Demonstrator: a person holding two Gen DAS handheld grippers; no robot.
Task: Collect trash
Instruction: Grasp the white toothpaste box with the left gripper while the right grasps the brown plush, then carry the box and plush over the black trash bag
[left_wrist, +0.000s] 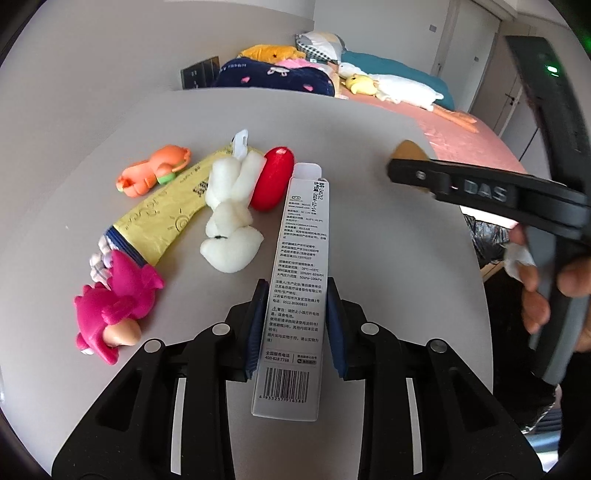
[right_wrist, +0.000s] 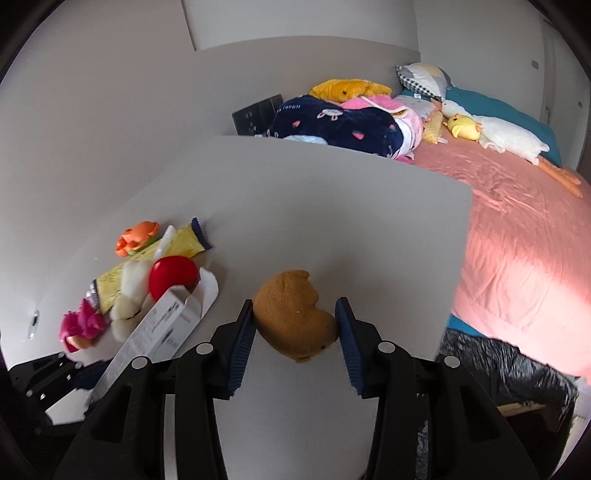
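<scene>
Left wrist view: left gripper (left_wrist: 295, 317) clamps white printed carton (left_wrist: 295, 280) for binning, while right gripper (right_wrist: 295, 325) pinches brown plush toy (right_wrist: 295, 317) w/ both pads, clearing table (left_wrist: 369, 147).

Home bedroom: pink-covered bed (right_wrist: 517, 236); pillows (right_wrist: 423, 75); plush toys (right_wrist: 461, 127)

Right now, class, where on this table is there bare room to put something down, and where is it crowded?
Free: the table's far half, toward the bed, and the strip between the brown plush and the right edge. Crowded: the left side, around the yellow wrapper, white plush, red egg and pink toy.
</scene>
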